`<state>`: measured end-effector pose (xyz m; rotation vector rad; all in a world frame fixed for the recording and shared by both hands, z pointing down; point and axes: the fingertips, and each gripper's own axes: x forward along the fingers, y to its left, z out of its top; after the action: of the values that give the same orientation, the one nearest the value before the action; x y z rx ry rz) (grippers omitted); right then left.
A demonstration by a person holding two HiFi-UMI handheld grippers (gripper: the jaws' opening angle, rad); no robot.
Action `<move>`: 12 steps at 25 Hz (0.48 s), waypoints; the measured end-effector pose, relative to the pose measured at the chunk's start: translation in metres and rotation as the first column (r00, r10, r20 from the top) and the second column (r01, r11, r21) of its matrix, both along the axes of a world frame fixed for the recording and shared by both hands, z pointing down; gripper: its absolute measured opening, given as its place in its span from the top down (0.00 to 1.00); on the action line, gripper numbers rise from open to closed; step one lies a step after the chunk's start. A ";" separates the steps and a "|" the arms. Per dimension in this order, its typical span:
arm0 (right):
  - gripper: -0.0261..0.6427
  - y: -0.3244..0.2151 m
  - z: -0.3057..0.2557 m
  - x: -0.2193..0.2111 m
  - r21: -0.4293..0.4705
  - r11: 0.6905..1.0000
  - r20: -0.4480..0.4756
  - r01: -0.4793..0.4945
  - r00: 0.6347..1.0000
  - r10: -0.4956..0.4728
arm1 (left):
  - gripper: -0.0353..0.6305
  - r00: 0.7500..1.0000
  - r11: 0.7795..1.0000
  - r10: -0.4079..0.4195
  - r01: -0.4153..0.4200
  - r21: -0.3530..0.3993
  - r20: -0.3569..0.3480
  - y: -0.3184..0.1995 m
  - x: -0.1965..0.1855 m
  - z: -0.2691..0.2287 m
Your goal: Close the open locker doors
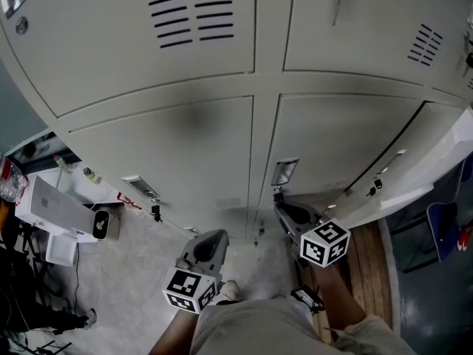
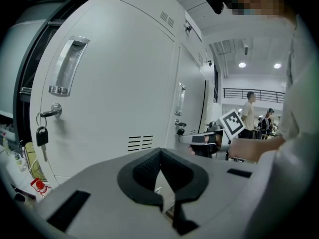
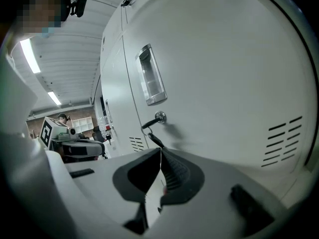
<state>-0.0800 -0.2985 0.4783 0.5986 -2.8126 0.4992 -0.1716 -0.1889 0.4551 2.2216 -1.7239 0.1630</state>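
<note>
Light grey lockers (image 1: 185, 146) fill the head view. At the lower right one door (image 1: 414, 172) stands ajar, with a dark gap along its edge. My left gripper (image 1: 209, 242) and right gripper (image 1: 290, 214) are held low in front of the lockers, touching nothing. In the left gripper view the left gripper (image 2: 160, 152) is shut and empty, facing a door with a chrome handle (image 2: 67, 66) and a hanging key (image 2: 42, 135). In the right gripper view the right gripper (image 3: 160, 151) is shut and empty, close to a door with a recessed handle (image 3: 151, 76) and a key in the lock (image 3: 157, 117).
A white box (image 1: 55, 205) and a small device (image 1: 103, 224) lie on the floor at the left. A wooden strip (image 1: 367, 272) and a blue chair (image 1: 443, 228) are at the right. The person's legs are below me. People (image 2: 247, 113) stand far off.
</note>
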 end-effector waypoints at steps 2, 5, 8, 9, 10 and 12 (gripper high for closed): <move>0.92 0.003 0.001 0.003 -0.004 1.000 -0.001 -0.003 1.000 0.003 | 0.93 1.000 1.000 0.003 -0.003 -0.002 0.000 0.003 0.003 0.000; 0.92 0.009 0.002 0.009 -0.008 1.000 0.001 -0.010 1.000 0.010 | 0.93 1.000 1.000 0.008 -0.008 -0.004 0.002 0.006 0.006 0.000; 0.92 0.015 0.001 0.015 -0.009 1.000 0.001 -0.019 1.000 0.019 | 0.93 1.000 1.000 0.015 -0.015 -0.004 0.004 0.009 0.011 0.000; 0.92 0.017 0.002 0.017 -0.010 1.000 0.001 -0.023 1.000 0.023 | 0.93 1.000 1.000 0.017 -0.017 -0.003 0.004 0.010 0.012 0.000; 0.92 0.019 0.002 0.020 -0.010 1.000 0.001 -0.026 1.000 0.026 | 0.93 1.000 1.000 0.019 -0.019 -0.003 0.004 0.011 0.013 0.000; 0.92 0.024 0.001 0.025 -0.012 0.999 0.002 -0.033 0.999 0.033 | 0.93 1.000 1.000 0.025 -0.025 -0.003 0.003 0.013 0.016 0.000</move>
<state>-0.0552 -0.2746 0.4796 0.6435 -2.8038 0.5223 -0.1553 -0.1758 0.4550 2.2427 -1.6972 0.1750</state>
